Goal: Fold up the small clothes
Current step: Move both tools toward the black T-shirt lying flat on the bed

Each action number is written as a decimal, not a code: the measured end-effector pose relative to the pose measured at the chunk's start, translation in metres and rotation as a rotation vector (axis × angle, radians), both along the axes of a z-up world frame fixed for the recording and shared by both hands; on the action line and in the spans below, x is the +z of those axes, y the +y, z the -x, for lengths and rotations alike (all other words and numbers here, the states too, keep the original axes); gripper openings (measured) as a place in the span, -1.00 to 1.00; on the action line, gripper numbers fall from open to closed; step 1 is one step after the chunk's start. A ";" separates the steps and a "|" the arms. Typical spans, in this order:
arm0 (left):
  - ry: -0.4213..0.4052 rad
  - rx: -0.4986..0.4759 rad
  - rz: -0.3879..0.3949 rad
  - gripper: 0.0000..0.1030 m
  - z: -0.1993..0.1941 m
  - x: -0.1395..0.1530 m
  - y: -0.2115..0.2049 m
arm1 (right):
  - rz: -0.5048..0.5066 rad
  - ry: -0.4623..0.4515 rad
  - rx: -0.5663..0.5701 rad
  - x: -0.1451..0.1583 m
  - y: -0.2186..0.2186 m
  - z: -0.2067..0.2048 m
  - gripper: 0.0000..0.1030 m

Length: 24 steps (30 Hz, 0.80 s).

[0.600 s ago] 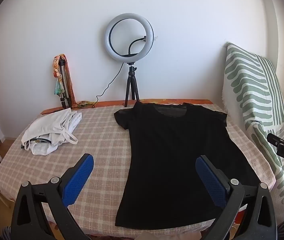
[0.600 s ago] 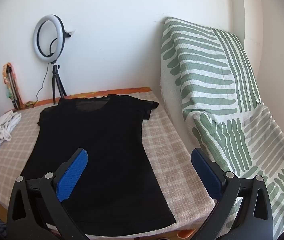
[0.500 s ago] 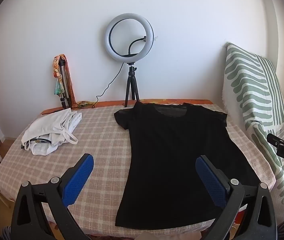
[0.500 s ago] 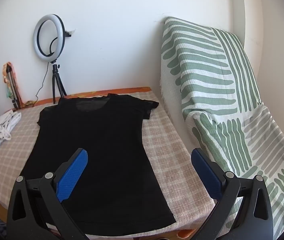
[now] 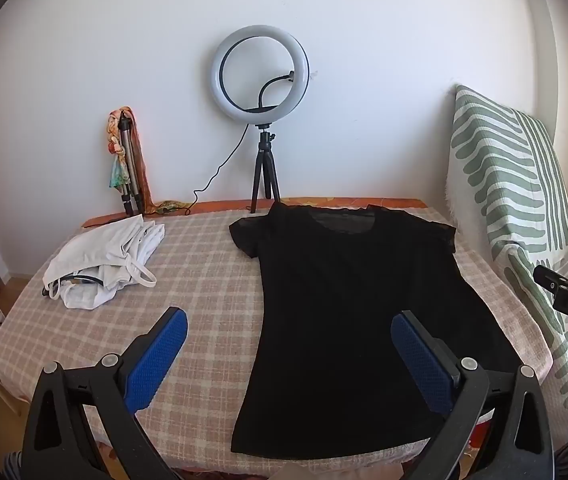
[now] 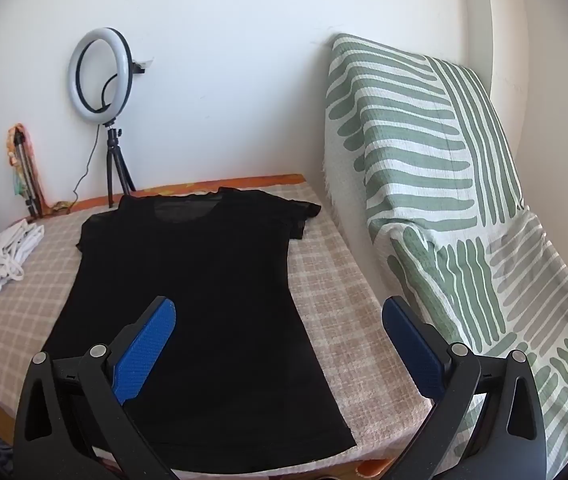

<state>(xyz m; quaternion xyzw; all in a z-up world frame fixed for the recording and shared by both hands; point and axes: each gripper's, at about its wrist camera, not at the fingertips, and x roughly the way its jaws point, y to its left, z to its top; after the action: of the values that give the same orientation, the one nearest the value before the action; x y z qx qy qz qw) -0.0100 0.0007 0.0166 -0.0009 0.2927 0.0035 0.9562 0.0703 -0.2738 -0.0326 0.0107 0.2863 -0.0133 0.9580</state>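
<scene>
White walls back a desk [image 5: 204,264] covered with a beige-and-cream checked cloth, seen from two fisheye cameras. In the left wrist view, a black T-shirt [image 5: 348,312] lies flat across the centre and right of the desk, neckline toward the wall at the top, hem at the near edge at the bottom of the frame. Both short sleeves are spread out to the sides. At the middle left of that frame, well apart from the shirt, sits a loose heap of white garments [image 5: 104,264] with thin straps. Behind the shirt's collar, top centre, stands a ring light [image 5: 260,72] on a small black tripod, its cable trailing left. Left of it a folded tripod [image 5: 128,168] wrapped in colourful cloth leans on the wall. A green-and-white striped throw [image 5: 512,184] drapes over furniture at the right edge.

The left gripper [image 5: 288,354] fills the bottom of its frame, its blue-padded fingers [image 5: 156,356] spread wide and holding nothing, above the shirt's lower left edge. In the right wrist view, the right gripper [image 6: 278,350] hangs over the shirt's [image 6: 204,288] lower right part, its fingers [image 6: 144,350] likewise spread wide and empty. The throw [image 6: 444,184] fills the right half of that frame.
</scene>
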 end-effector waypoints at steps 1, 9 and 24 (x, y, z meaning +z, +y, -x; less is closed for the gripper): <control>0.002 0.001 0.001 0.99 0.000 -0.001 0.000 | 0.002 -0.001 0.002 0.000 0.002 0.000 0.99; 0.016 0.009 0.003 0.99 -0.004 -0.007 0.003 | 0.004 -0.013 0.008 0.001 0.005 -0.001 0.99; 0.039 -0.022 0.139 0.93 0.003 -0.042 0.055 | -0.021 -0.059 0.098 -0.002 0.031 -0.021 0.99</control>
<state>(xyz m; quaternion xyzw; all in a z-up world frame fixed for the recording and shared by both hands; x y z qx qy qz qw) -0.0129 0.0553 -0.0259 -0.0638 0.3109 -0.0273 0.9479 0.0911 -0.2426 -0.0341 0.0070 0.2584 0.0371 0.9653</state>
